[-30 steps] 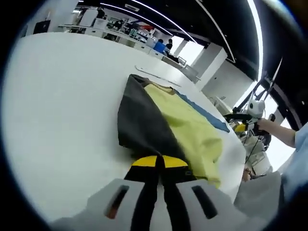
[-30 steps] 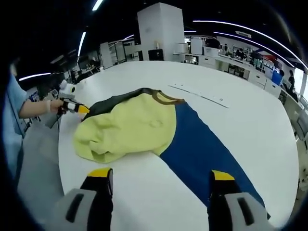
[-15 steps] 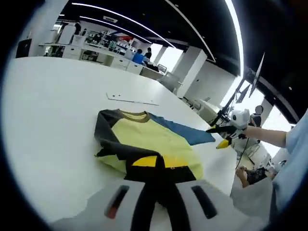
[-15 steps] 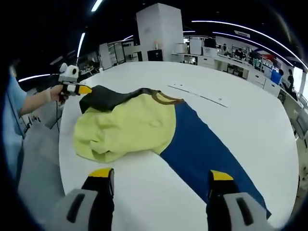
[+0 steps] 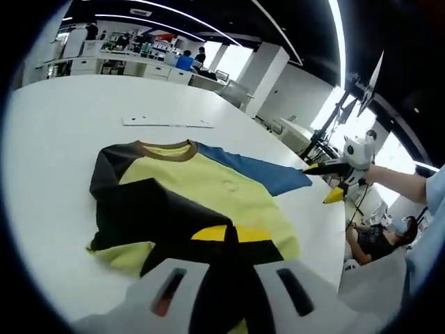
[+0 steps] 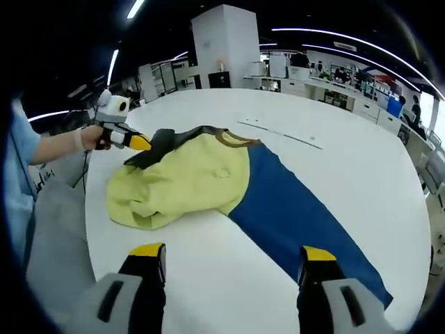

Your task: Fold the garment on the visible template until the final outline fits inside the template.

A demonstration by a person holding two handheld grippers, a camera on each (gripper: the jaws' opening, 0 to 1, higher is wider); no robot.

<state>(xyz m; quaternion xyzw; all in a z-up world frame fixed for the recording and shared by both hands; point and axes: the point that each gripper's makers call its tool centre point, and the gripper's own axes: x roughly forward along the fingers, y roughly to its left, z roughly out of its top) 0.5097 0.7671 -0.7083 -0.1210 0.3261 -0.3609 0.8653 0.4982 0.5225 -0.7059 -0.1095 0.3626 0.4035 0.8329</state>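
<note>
Jaws of the left gripper are pinching the dark sleeve, now carrying it over the yellow body of the shirt; a second ago it was hanging off the table's near edge. Right gripper is hovering with jaws spread above the blue sleeve, gripping nothing. Shirt is lying on the white table. First fold looks underway; blue sleeve is likely next.

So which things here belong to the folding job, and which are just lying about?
Belonging to the job:
- garment, yellow body, dark and blue sleeves
- left gripper, shut on the dark sleeve
- right gripper, open

Lying about:
- thin white strip on the table
- background desks
</note>
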